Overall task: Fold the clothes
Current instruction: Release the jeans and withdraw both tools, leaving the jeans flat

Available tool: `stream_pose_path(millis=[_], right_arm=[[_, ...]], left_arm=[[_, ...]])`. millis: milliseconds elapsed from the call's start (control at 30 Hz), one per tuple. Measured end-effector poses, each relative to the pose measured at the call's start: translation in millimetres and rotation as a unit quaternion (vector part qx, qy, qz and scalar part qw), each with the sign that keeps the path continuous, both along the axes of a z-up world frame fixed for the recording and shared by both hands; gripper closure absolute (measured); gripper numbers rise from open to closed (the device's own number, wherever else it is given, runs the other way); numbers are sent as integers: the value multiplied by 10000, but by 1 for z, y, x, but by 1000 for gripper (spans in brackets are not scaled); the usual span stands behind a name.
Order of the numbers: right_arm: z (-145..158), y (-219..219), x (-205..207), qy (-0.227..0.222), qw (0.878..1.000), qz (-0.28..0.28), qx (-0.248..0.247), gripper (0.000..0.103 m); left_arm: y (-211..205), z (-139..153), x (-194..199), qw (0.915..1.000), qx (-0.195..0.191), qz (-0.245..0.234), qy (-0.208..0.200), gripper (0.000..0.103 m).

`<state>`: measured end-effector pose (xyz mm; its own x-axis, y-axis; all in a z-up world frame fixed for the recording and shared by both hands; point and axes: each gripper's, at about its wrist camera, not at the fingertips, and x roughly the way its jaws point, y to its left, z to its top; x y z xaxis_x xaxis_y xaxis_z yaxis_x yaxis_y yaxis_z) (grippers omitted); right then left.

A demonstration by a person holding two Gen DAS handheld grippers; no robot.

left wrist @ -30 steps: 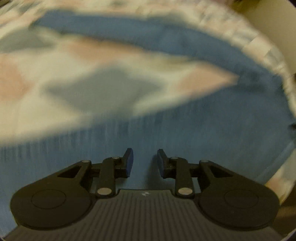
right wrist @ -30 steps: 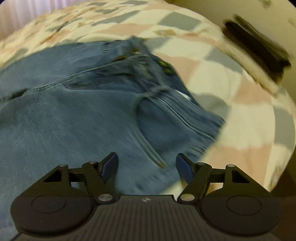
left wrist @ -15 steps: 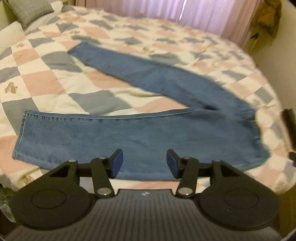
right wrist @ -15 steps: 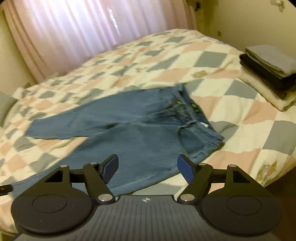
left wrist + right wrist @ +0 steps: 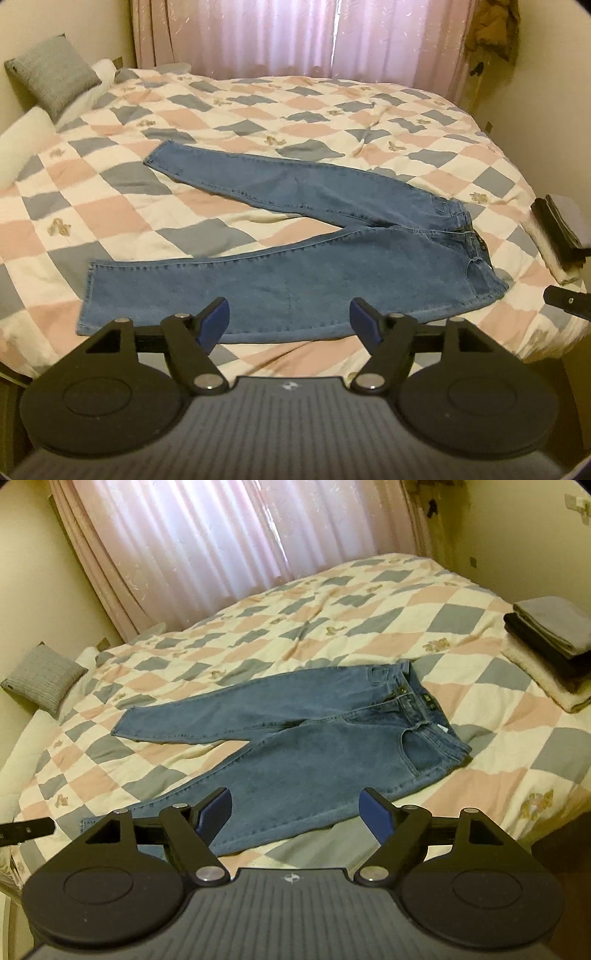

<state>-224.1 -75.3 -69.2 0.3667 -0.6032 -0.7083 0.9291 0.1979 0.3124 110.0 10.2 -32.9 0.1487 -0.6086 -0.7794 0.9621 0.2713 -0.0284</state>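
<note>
left wrist view: the left gripper (image 5: 289, 320) hangs above the near edge of the bed (image 5: 110, 218), jaws spread and empty. the jeans (image 5: 295, 280) lie flat on the checked quilt, legs splayed apart

right wrist view: the right gripper (image 5: 295, 810) hangs with jaws spread and empty over the jeans (image 5: 314, 753); folded clothes (image 5: 546, 642) sit stacked well apart
</note>
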Motion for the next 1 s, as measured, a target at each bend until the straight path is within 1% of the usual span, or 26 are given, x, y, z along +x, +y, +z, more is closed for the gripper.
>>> stream_pose_path(millis=[100,200,400,567,767,900,1000], right_arm=[[2,15,7,40,10000,-83,1,25],[2,30,14,55,9999,-115,-35,24],[-7,50,31,105,9999,-111,32,23],[-10,56,38,111,9999,-57,73,23],[-17,43,31,168,9998,-55,123,23],[-26,19,13,250,9996,-78,140,23],[-35,-10,-11,277,9994,-178,128,24]], left_arm=[[12,4,4,9998,55,-42,-161,30],[25,3,13,9997,111,-19,-213,27],[45,-5,32,9995,175,100,-225,27],[50,-9,40,9995,221,125,-192,27],[39,-13,37,9998,177,66,-92,27],[20,-19,26,9996,-33,-237,144,27],[-6,-28,7,9982,-125,-521,280,28]])
